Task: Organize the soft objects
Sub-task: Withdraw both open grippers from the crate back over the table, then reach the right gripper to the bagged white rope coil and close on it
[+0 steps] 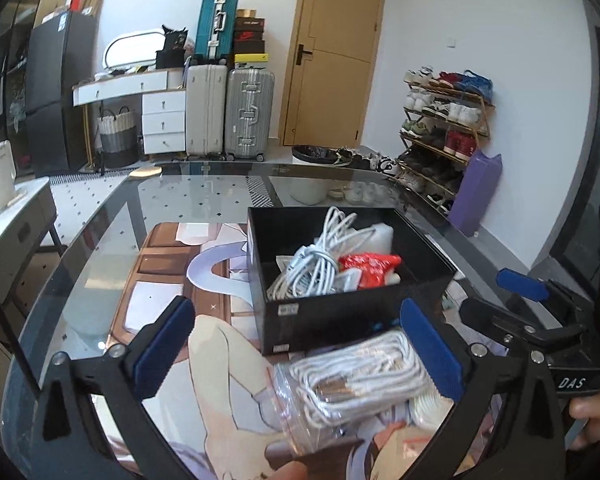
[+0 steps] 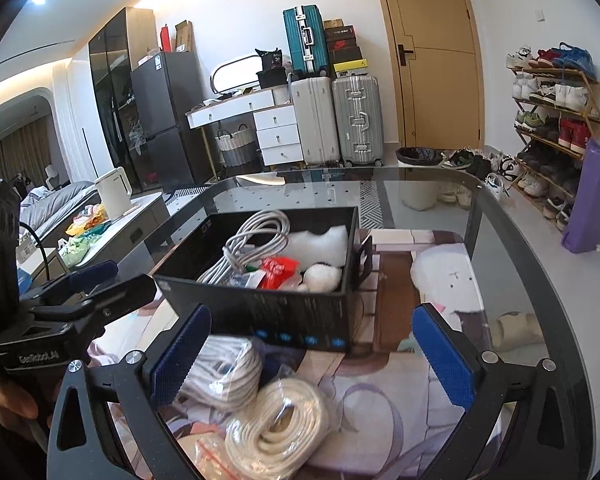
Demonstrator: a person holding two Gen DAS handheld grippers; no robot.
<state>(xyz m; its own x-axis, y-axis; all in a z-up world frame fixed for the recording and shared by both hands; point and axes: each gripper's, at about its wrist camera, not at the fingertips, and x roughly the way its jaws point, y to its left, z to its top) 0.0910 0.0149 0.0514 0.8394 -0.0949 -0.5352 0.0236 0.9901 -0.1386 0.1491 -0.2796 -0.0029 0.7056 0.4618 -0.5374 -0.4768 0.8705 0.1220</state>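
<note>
left gripper: jaws wide apart, blue pads gripping nothing; a bagged white cable bundle lies on the mat between them, its right end close by the right pad, contact unclear
right gripper: jaws wide too, nothing held; a bagged rope coil lies on the mat low between the fingers, apart from both pads
second bag: the white cable bundle seen from the right wrist, just beside the right gripper's left pad, behind the rope coil
black box: open top, on the mat just beyond both grippers
box contents: loose white cable, red packet, white foam piece, white fluffy item
mat: printed anime picture, lying on the glass table
person: fingers on the right gripper's handle, lower right of left wrist view
background: suitcases, shoe rack, wooden door
</note>
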